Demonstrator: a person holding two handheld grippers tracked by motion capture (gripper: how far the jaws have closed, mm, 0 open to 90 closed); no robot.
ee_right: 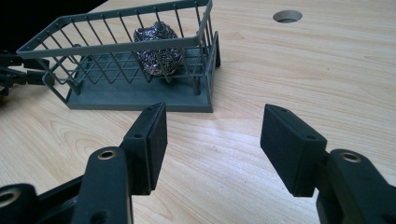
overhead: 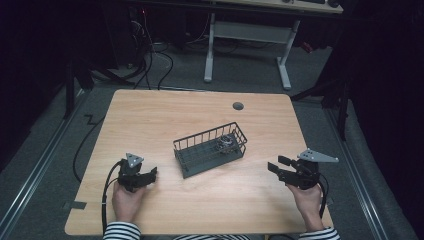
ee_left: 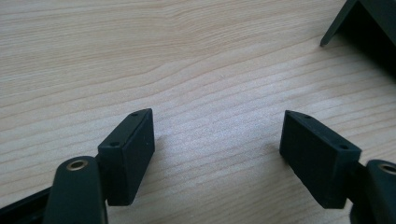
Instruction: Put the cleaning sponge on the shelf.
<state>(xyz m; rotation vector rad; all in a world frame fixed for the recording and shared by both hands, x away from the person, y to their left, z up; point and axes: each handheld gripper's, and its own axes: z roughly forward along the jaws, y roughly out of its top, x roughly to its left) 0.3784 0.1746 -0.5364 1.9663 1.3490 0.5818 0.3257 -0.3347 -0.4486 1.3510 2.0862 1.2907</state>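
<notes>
Scourer in basket looks like steel wool: light, springy, snags wire; pinch across its middle. Left gripper and right gripper gape empty.

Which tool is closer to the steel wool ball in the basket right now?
Right, narrowly. The right tool sits just off the basket end that holds the steel wool ball. The left tool is beyond the opposite, bare end.

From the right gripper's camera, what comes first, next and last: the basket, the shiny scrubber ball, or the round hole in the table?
1. Wire basket, ahead and left of the right gripper.
2. Steel scrubber ball, inside the basket.
3. Round hole, far, up right.
</notes>
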